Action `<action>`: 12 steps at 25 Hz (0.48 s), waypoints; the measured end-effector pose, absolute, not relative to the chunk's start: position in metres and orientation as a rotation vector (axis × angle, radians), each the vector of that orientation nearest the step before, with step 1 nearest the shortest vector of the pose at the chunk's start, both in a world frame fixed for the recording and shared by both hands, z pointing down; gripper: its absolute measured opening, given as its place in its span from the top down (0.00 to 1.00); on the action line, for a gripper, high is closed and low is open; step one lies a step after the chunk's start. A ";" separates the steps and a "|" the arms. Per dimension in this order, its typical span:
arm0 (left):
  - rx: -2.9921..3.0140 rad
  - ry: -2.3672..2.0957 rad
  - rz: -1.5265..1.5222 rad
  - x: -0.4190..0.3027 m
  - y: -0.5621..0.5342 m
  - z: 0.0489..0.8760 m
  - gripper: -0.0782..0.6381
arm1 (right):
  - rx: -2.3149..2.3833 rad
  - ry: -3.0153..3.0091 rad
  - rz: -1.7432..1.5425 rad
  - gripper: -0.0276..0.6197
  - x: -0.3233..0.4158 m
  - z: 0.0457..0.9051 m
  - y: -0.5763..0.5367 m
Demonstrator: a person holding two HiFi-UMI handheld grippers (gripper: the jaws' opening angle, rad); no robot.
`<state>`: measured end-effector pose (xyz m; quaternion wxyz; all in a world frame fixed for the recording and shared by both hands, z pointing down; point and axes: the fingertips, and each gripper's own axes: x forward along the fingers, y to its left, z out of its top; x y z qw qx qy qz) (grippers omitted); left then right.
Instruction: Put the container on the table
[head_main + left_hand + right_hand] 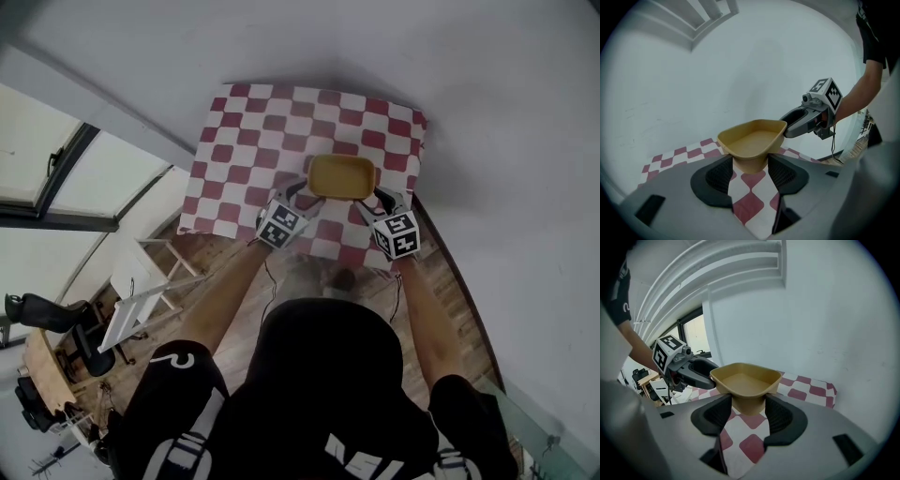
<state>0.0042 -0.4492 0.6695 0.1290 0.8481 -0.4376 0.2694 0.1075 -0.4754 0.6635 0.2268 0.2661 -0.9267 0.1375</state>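
Container [342, 176], a tan tub, looks just clear of the checkered table [253, 131], over its near half. The left gripper [302, 192] pinches one short end and the right gripper [382, 199] the other. The danger is uneven lowering: one end lands first, a narrow pinch slips, and the tub tips. Below is bare cloth, with nothing in the way. A white folding frame [141, 295] stands well apart on the left.

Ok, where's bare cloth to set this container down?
The checkered table is bare along the wall and across its left half. Crowded only toward the near right edge, where the left tongs and right tongs hold the container.
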 end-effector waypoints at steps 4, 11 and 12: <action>2.452 -1.246 0.793 0.013 -0.451 0.684 0.54 | 0.745 -2.535 0.396 0.59 0.117 0.676 -0.477; 2.443 -1.174 0.843 0.020 -0.459 0.708 0.55 | 0.773 -2.498 0.448 0.59 0.125 0.700 -0.480; 2.441 -1.163 0.852 0.021 -0.460 0.712 0.55 | 0.773 -2.491 0.457 0.59 0.126 0.704 -0.481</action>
